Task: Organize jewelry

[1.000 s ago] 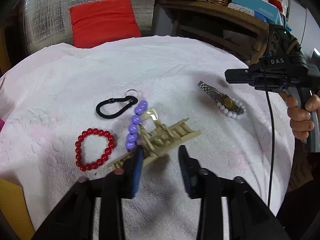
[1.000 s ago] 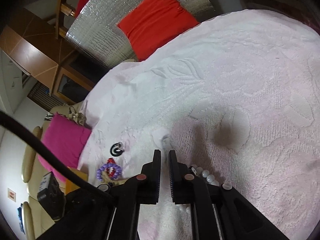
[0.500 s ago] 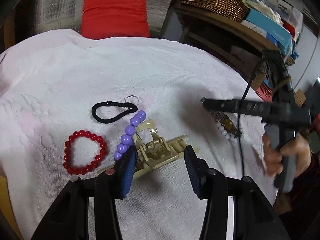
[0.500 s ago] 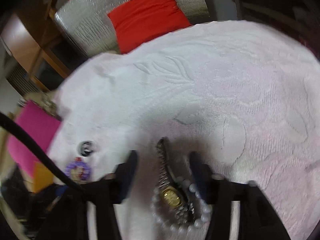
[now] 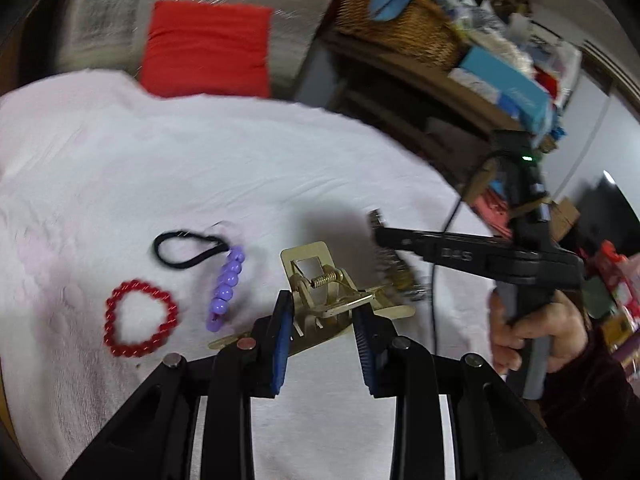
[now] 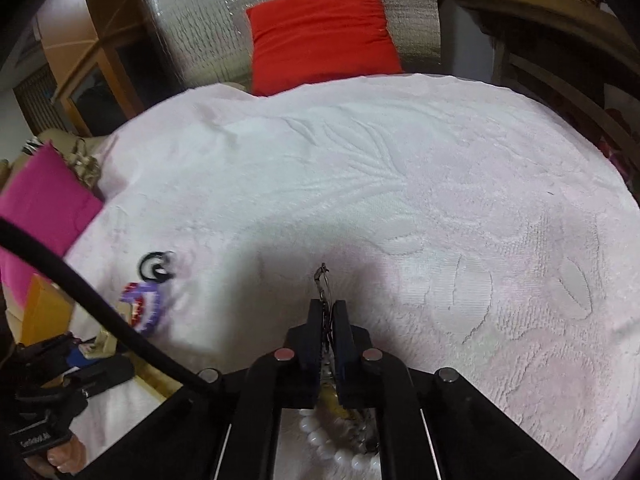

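Observation:
My left gripper [image 5: 322,328] is shut on a gold hair claw clip [image 5: 324,300], its blue pads on either side of the clip. To the left on the white cloth lie a purple bead bracelet [image 5: 226,288], a red bead bracelet [image 5: 140,322] and a black hair tie [image 5: 188,250]. My right gripper [image 6: 329,320] is shut on the metal band of a wristwatch [image 6: 325,280]; a white bead bracelet [image 6: 332,444] lies under it. The right gripper also shows in the left wrist view [image 5: 380,236], over the watch [image 5: 400,276].
A white embossed cloth [image 6: 400,184] covers the round table. A red cushion [image 5: 206,48] lies beyond the far edge. A wicker basket [image 5: 396,24] and boxes stand on a shelf at the back right. A pink cushion [image 6: 44,204] lies at the left.
My left gripper has closed in on the gold clip. My right gripper was open around the watch and has now shut on its band.

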Motion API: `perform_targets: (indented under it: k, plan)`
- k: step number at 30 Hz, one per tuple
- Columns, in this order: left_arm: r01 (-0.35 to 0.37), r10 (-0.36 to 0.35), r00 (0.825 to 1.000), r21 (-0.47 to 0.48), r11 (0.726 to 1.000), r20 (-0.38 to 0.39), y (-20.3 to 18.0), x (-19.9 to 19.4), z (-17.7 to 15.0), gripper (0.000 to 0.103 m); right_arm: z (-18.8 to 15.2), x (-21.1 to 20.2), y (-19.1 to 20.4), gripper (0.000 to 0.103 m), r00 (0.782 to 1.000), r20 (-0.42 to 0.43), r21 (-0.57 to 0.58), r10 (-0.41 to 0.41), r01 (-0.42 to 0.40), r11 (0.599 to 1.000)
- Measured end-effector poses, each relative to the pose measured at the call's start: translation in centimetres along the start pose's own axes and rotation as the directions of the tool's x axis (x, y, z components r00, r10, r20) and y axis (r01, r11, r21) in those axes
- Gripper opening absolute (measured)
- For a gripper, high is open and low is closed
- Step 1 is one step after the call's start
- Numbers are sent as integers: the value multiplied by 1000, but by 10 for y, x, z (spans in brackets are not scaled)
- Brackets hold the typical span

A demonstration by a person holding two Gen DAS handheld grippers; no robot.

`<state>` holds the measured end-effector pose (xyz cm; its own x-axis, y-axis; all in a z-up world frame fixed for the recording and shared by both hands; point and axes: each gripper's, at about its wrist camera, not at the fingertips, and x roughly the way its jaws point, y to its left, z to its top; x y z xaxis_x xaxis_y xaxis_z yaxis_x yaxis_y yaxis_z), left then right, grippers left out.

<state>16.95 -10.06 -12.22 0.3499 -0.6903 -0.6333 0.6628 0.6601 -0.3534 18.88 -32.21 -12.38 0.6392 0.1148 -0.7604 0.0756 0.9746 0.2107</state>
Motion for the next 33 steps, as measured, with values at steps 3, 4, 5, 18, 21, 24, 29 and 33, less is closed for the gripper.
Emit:
perform_targets:
  k: [3,4,5,18,21,24,29,33]
  plan:
    - [-1,0,1000,28,1000,8,-7,-6,2,31,0,-7,-5,5,998,7,37,57,-58,998]
    - [-5,4,1000,32,999,9,-7,-7,3,31,0,-8,-6,5,997,9,52,74,-74,996]
    - [-18,18,1000,28,999,6,-8,-9,4,31,1,-10,-10,5,995,14,71,98,-98,993]
    - [-215,210,969,24,976,127,-11,-79,-5,31,4,-42,-12,5,956,100,172,276,-290,942]
    - [-245,242,954,-7,970,178,-11,-104,-7,31,3,-55,-1,5,946,127,154,297,-315,937]
    - [-285,287,932,-43,958,223,-6,-127,-11,31,2,-68,15,5,935,160,133,317,-339,931]
    - [-365,378,884,-101,926,273,11,-160,-23,31,1,-82,41,5,913,198,99,357,-381,919]
    - [-419,445,853,-149,896,275,26,-182,-34,31,1,-89,65,5,896,213,74,390,-413,908]
